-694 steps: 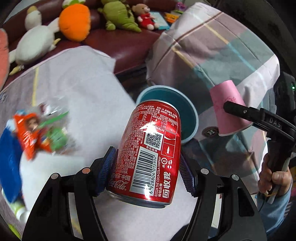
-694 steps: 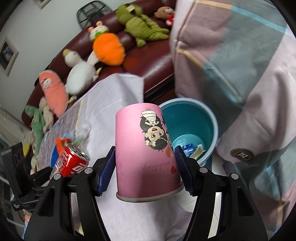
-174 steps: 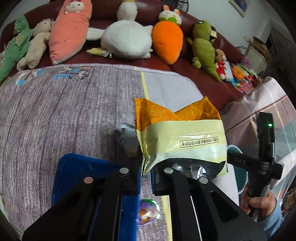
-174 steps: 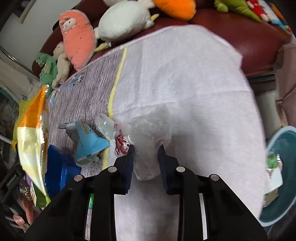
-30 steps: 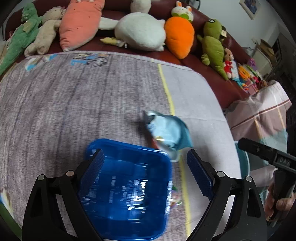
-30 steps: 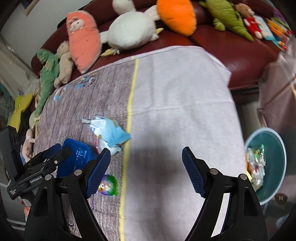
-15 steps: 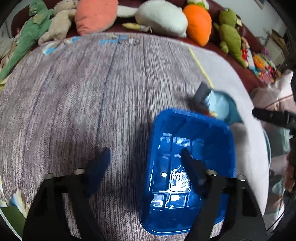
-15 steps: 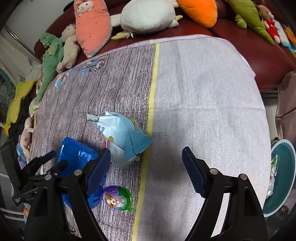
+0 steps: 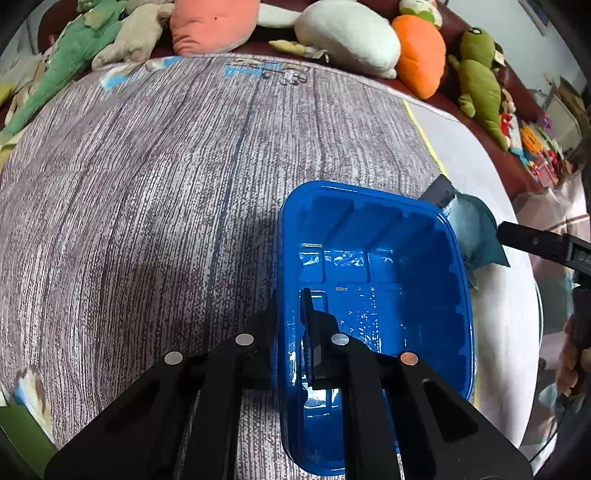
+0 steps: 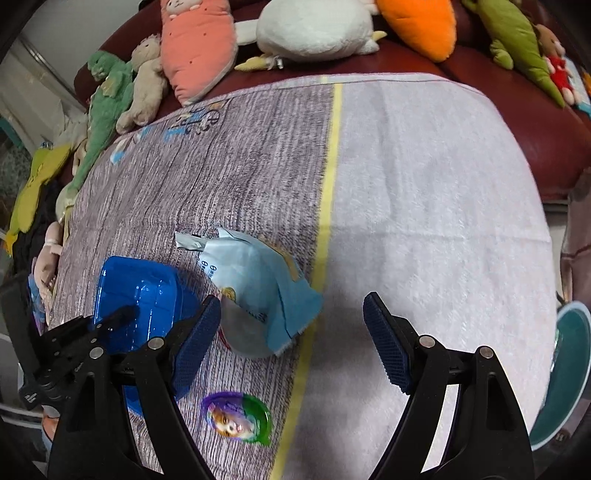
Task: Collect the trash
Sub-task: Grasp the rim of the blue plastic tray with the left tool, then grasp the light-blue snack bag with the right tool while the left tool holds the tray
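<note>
A blue plastic tray (image 9: 388, 266) lies on the grey-striped cloth. My left gripper (image 9: 291, 314) is shut on the tray's left wall, one finger outside and one inside. That grip also shows in the right wrist view, where the left gripper (image 10: 122, 314) holds the blue tray (image 10: 136, 291). A crumpled light-blue snack packet (image 10: 255, 284) lies just right of the tray. My right gripper (image 10: 291, 304) hangs open over the packet's near end, its pads apart from it. A round purple-and-green foil lid (image 10: 236, 419) lies nearer, below the left finger.
A teal bin (image 10: 569, 376) with trash in it stands off the table's right edge. Plush toys (image 10: 314, 29) line the dark red sofa behind. A yellow stripe (image 10: 328, 177) divides the grey cloth from the white part. A hand (image 9: 570, 354) holds the right gripper.
My left gripper came down onto the blue tray and its jaws went from wide open to shut on the tray's left wall. The right gripper sank toward the light-blue packet, still open.
</note>
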A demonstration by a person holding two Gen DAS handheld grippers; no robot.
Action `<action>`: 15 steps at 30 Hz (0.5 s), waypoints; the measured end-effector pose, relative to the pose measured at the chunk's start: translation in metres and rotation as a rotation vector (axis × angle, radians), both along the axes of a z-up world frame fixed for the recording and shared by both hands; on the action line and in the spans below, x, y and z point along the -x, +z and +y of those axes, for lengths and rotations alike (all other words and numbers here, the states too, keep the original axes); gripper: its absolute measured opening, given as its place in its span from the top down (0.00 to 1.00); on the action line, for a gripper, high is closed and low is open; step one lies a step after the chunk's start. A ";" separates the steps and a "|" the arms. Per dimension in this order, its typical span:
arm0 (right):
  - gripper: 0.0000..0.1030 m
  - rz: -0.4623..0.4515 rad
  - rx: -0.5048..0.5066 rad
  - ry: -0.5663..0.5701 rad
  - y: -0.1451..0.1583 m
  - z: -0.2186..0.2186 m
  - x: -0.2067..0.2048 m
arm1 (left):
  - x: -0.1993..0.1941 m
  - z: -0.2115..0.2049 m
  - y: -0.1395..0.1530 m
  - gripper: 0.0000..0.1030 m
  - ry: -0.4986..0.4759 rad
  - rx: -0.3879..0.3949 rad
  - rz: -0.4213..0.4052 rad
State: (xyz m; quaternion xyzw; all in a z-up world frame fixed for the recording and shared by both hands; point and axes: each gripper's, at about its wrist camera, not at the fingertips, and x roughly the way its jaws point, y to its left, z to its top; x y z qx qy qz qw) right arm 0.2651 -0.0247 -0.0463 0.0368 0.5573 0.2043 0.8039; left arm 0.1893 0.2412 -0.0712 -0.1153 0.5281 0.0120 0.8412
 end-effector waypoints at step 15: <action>0.75 -0.018 -0.066 -0.028 -0.006 -0.020 0.001 | 0.000 -0.014 0.030 0.90 0.037 0.017 -0.061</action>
